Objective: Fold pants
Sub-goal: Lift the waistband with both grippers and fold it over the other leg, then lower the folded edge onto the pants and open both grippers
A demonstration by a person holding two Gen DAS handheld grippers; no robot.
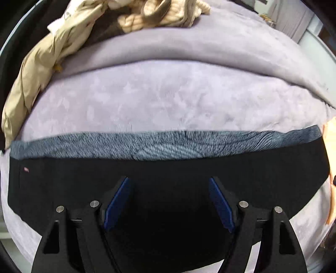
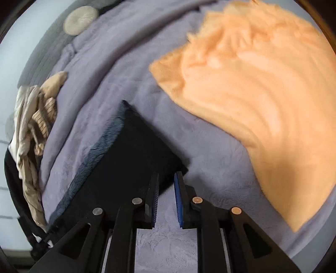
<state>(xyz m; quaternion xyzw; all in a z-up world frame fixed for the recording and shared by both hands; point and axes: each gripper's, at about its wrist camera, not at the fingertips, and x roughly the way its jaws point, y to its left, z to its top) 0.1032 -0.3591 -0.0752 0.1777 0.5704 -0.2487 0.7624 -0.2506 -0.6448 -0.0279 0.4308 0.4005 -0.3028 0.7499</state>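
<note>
The black pants [image 1: 168,168] lie folded flat on the lilac bed cover [image 1: 159,100], with a strip of grey fleece lining [image 1: 147,147] showing along the far edge. My left gripper [image 1: 169,189] is open just above the pants, empty. In the right wrist view the pants [image 2: 130,159] lie left of centre. My right gripper [image 2: 167,180] has its jaws a narrow gap apart over the near right corner of the pants, holding nothing.
An orange fleece garment [image 2: 262,100] lies spread on the cover to the right. A heap of beige and striped clothes [image 2: 33,126] lies at the left; it also shows in the left wrist view [image 1: 48,63]. A round cushion [image 2: 80,20] sits far off.
</note>
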